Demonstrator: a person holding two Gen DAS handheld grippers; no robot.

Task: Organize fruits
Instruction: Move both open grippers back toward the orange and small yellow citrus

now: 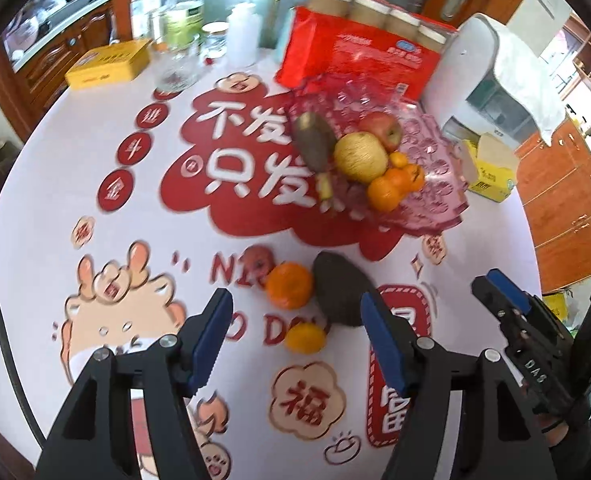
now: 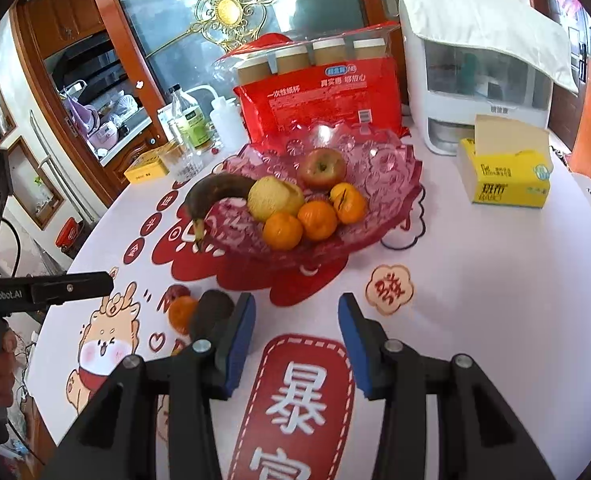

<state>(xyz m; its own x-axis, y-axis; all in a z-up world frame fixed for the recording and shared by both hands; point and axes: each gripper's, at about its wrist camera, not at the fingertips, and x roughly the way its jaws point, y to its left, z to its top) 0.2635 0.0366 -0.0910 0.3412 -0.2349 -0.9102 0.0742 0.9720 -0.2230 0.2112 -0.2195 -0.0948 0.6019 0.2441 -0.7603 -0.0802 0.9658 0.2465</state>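
Observation:
A pink glass fruit bowl [image 2: 387, 184] [image 1: 435, 184] holds a red apple [image 2: 322, 168], a yellow pear [image 2: 273, 197], three oranges [image 2: 317, 220] and a dark banana [image 2: 215, 190]. On the table in front of it lie a small red apple [image 1: 257, 260], an orange [image 1: 288, 284], a dark avocado [image 1: 341, 288] and a small orange [image 1: 305, 338]. My left gripper [image 1: 297, 324] is open, just above the small orange and the avocado. My right gripper [image 2: 295, 336] is open and empty over bare tablecloth; it also shows in the left wrist view [image 1: 495, 292].
Behind the bowl stand a red pack of paper cups [image 2: 323, 96], a white dispenser [image 2: 475, 80], a yellow tissue box [image 2: 503, 176], bottles [image 2: 189, 116], a glass [image 1: 175, 68] and a yellow tin [image 1: 109, 64]. The round table's edge [image 2: 95, 232] curves at left.

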